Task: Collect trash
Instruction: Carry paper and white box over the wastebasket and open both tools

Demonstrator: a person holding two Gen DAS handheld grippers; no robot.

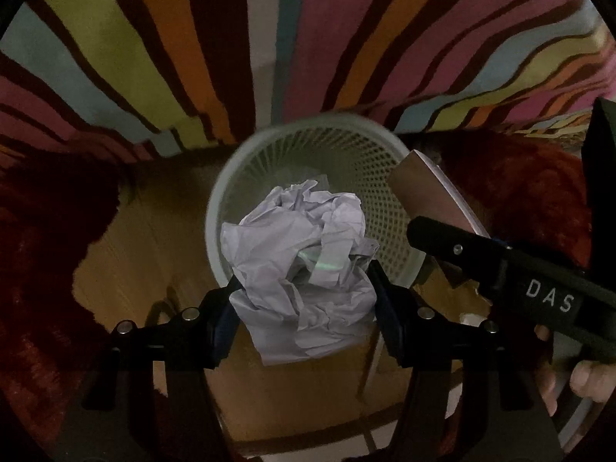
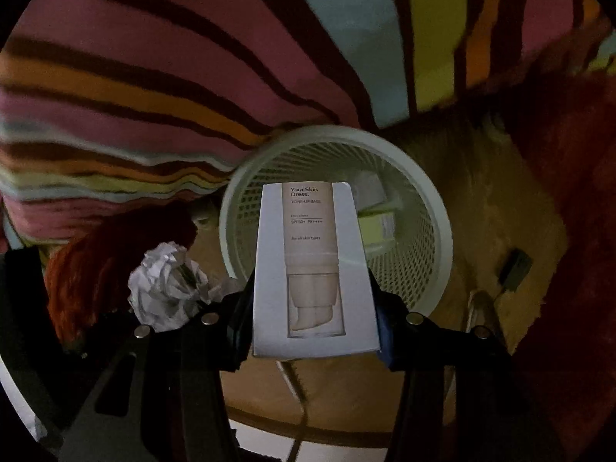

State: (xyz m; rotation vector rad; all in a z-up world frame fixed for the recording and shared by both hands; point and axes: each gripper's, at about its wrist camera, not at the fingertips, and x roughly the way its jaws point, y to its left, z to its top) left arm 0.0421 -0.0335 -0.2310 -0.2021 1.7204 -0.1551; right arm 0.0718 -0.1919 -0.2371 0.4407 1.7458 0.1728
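My left gripper [image 1: 306, 300] is shut on a crumpled ball of white paper [image 1: 304, 265], held just above the near rim of a pale green mesh wastebasket [image 1: 379, 188]. My right gripper [image 2: 313, 327] is shut on a white cosmetics box [image 2: 313, 269] printed "Your Skin Dress", which points over the same wastebasket [image 2: 431, 208]. In the left wrist view the box [image 1: 427, 188] and the right gripper's black body enter from the right. From the right wrist view the paper ball [image 2: 165, 288] shows at the left. Some yellow-green and white items [image 2: 379, 211] lie inside the basket.
The basket stands on a tan floor [image 1: 292, 392] beside a bed or sofa with a bright striped cover [image 1: 154, 46]. Red furry fabric [image 1: 46, 238] lies at both sides. A dark small object with a white cable [image 2: 514, 265] lies on the floor to the basket's right. A hand [image 1: 577, 373] grips the right tool.
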